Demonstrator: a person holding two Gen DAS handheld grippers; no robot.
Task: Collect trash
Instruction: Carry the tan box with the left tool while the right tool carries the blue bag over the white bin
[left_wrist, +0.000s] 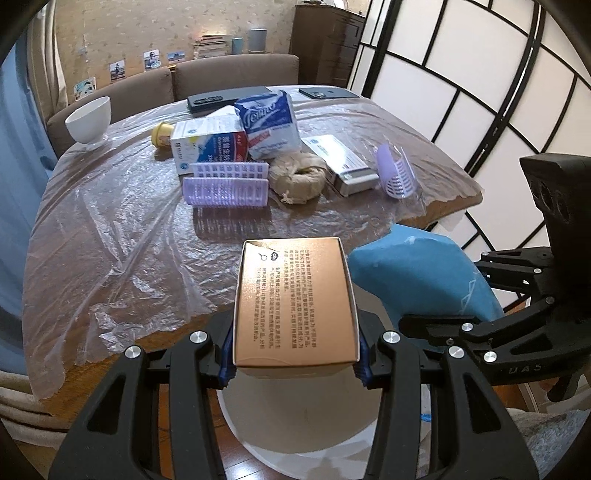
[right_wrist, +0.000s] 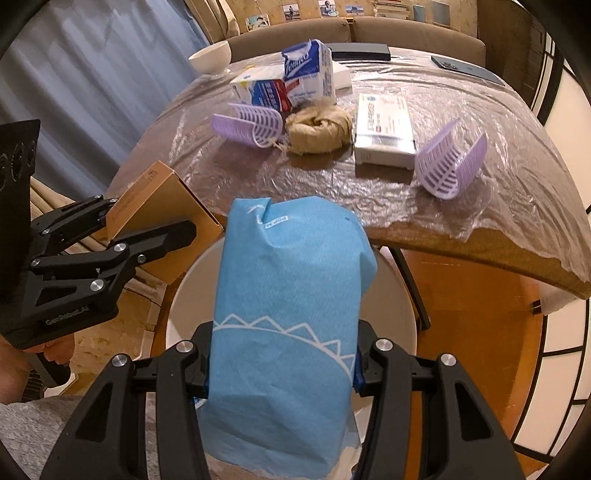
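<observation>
My left gripper (left_wrist: 295, 363) is shut on a tan cardboard box (left_wrist: 295, 302) and holds it over a round white bin (left_wrist: 295, 424) below the table's near edge. The box also shows in the right wrist view (right_wrist: 159, 218). My right gripper (right_wrist: 282, 369) is shut on a blue paper-wrapped package (right_wrist: 288, 306), also over the white bin (right_wrist: 391, 306). The package shows in the left wrist view (left_wrist: 417, 273), beside the box. On the table lie purple plastic racks (left_wrist: 225, 184), a twine roll (left_wrist: 297, 177) and small cartons (left_wrist: 207, 142).
The table (left_wrist: 110, 240) is covered in clear plastic film. On it stand a white bowl (left_wrist: 88, 120), a tissue pack (left_wrist: 271, 123), a yellow cup (left_wrist: 161, 134), a flat white box (right_wrist: 384, 129), a remote (left_wrist: 229, 96) and a phone (left_wrist: 327, 92). A sofa (left_wrist: 236, 72) lies behind, a screen (left_wrist: 480, 92) at right.
</observation>
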